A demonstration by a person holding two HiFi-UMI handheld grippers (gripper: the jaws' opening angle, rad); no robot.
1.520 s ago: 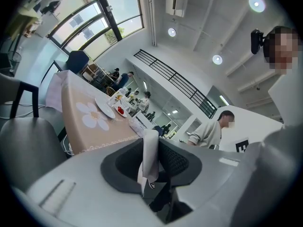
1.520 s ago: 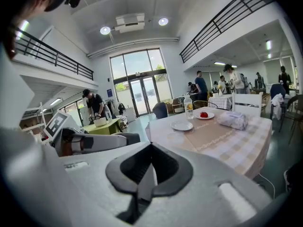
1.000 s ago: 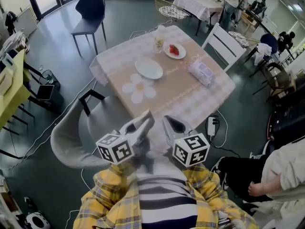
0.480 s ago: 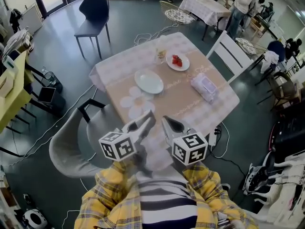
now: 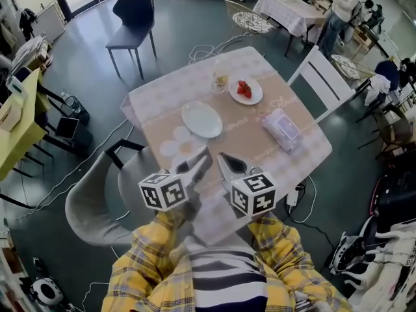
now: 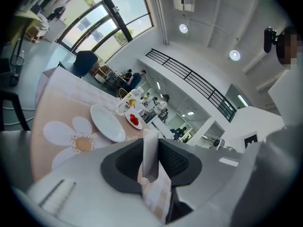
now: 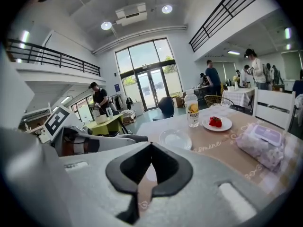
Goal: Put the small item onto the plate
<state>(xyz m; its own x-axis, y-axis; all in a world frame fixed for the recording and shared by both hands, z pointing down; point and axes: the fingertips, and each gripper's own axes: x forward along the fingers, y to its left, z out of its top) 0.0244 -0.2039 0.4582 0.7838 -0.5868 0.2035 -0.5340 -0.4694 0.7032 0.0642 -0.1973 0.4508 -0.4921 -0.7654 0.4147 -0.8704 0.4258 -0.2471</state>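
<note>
While both are hovering by the worktop [image 5: 240,135], the left gripper [image 5: 203,155] is showing jaws slightly apart, the right gripper [image 5: 222,158] jaws seemingly touching.

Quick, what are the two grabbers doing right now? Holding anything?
Left gripper: jaws a little apart, holding nothing.
Right gripper: jaws together, holding nothing.

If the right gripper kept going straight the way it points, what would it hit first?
Probably the beige tablecloth, just short of the empty white round plate: the right gripper tilts down towards it. Depth is unclear, so possibly the plate's near rim.
</note>
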